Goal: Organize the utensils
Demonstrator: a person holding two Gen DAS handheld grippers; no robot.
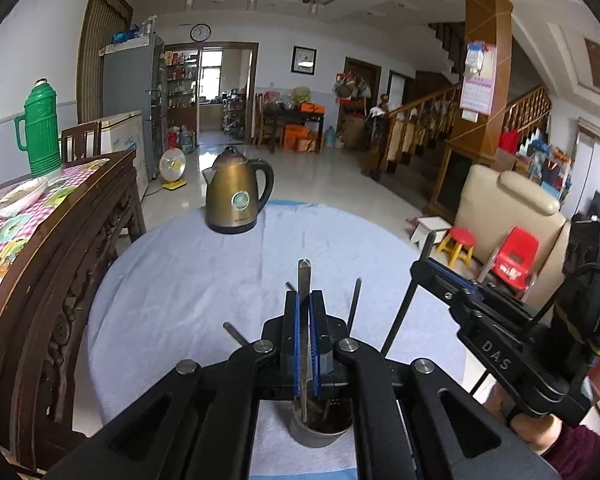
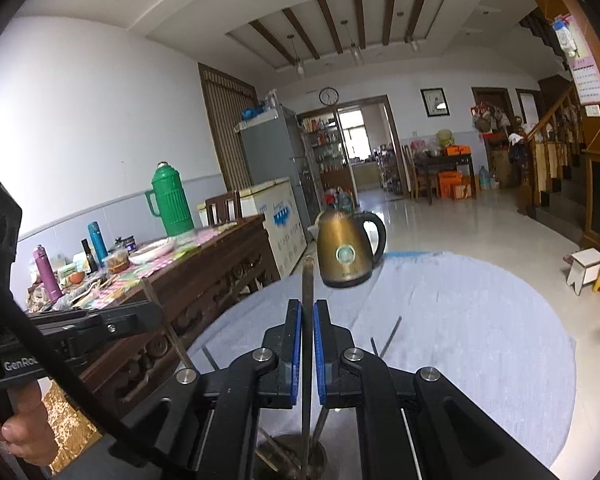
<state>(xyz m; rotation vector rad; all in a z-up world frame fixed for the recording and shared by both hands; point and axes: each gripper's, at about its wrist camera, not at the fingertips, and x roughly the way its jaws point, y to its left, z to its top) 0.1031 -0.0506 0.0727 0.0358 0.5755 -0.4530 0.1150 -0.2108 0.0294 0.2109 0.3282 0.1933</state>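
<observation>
My left gripper [image 1: 304, 300] is shut on a flat metal utensil handle [image 1: 303, 276] that stands upright, its lower end down in a metal cup [image 1: 321, 426] on the blue cloth. Several dark chopsticks [image 1: 354, 304] stand in the same cup. My right gripper [image 2: 307, 308] is shut on a thin dark utensil [image 2: 307, 280], also upright, its lower end in the cup [image 2: 292, 456] below the jaws. The right gripper's body shows at the right in the left wrist view [image 1: 512, 344].
A brass electric kettle [image 1: 236, 192] stands at the far edge of the round table with the blue cloth [image 1: 172, 280]. A carved wooden table [image 1: 60, 248] with a green thermos [image 1: 40, 132], a bowl and bottles stands close on the left. Stools and an armchair stand at the right.
</observation>
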